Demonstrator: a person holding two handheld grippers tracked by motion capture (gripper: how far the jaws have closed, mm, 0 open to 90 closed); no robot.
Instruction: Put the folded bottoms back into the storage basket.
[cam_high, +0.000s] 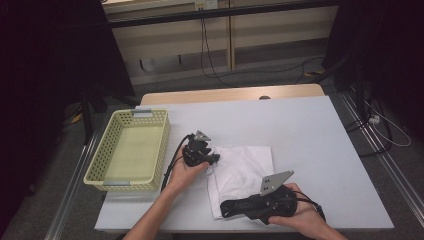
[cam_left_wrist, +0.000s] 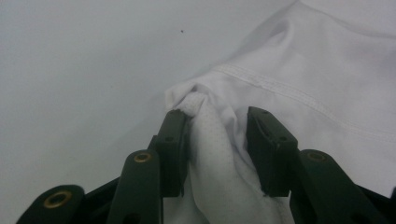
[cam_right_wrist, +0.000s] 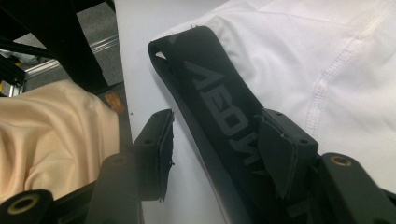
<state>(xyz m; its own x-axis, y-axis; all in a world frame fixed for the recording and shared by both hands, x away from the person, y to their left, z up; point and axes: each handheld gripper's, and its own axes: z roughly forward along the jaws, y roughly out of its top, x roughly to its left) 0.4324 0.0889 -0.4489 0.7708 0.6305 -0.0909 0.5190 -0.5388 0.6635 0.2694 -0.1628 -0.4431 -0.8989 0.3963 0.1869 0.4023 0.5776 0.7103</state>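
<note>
Two grips are being set on the white underwear (cam_high: 242, 172) lying on the table (cam_high: 310, 130), and neither looks finished, so I am judging the job barely started. I am holding my left gripper (cam_left_wrist: 217, 126) with its jaws apart around a bunched corner of white fabric: the cloth is touching the left jaw and standing clear of the right one. I am keeping my right gripper (cam_right_wrist: 215, 140) with its jaws apart too, the black lettered waistband (cam_right_wrist: 210, 88) running between them, lying against the right jaw. Closing, lifting and probably carrying to the yellow basket (cam_high: 107, 175) beyond my left jaws are all remaining. The garment is lying flat, soft, stitched at the hem, mesh-like at the pinched corner.
</note>
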